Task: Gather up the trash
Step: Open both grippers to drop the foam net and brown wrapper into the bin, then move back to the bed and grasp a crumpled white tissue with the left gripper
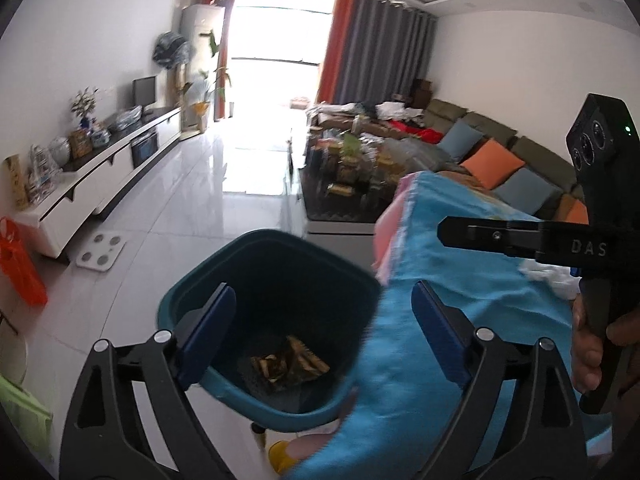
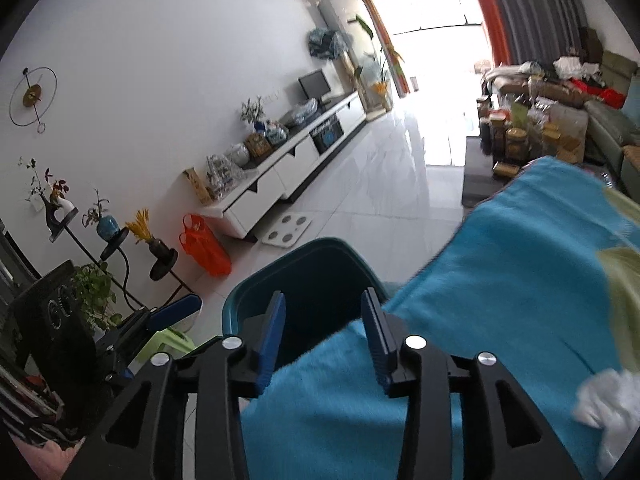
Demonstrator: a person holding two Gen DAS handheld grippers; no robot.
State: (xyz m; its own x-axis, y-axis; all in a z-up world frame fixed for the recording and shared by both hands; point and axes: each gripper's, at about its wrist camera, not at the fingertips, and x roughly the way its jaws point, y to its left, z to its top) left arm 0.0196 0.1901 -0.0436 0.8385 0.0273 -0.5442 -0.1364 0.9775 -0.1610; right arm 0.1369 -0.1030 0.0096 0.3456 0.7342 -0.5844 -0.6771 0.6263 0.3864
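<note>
two hand-held black grippers with blue finger pads hang over a teal plastic waste bin [image 1: 224,280] that stands on a glossy white tiled floor [image 1: 192,208], just beside a table draped in a bright blue cloth [image 1: 440,280]. seen from the left wrist, the left gripper [image 1: 324,320] has its jaws spread very wide with nothing between the pads; the bin's dark opening lies straight ahead of them, and crumpled brown and gold wrappers [image 1: 290,364] lie at the bottom of the bin. at the right edge of that view the right gripper [image 1: 444,231] reaches in over the cloth, gripped by a hand [image 1: 588,340] on its handle. seen from the right wrist, the right gripper [image 2: 324,326] has its jaws partly apart and empty, pointing down at the near rim of the bin, where the cloth edge meets it. a wad of white tissue [image 2: 608,400] lies on the cloth at the lower right, well apart from the bin. the left gripper [image 2: 176,308] shows at the lower left of this view. against the far wall runs a long white low cabinet [image 1: 108,172] crowded with ornaments, with a white bathroom scale [image 1: 100,248] and an orange plastic bag [image 1: 20,268] on the floor before it. a dark coffee table [image 1: 340,200] loaded with jars stands beyond the cloth, next to an olive sofa [image 1: 532,148] with orange and blue cushions.
</note>
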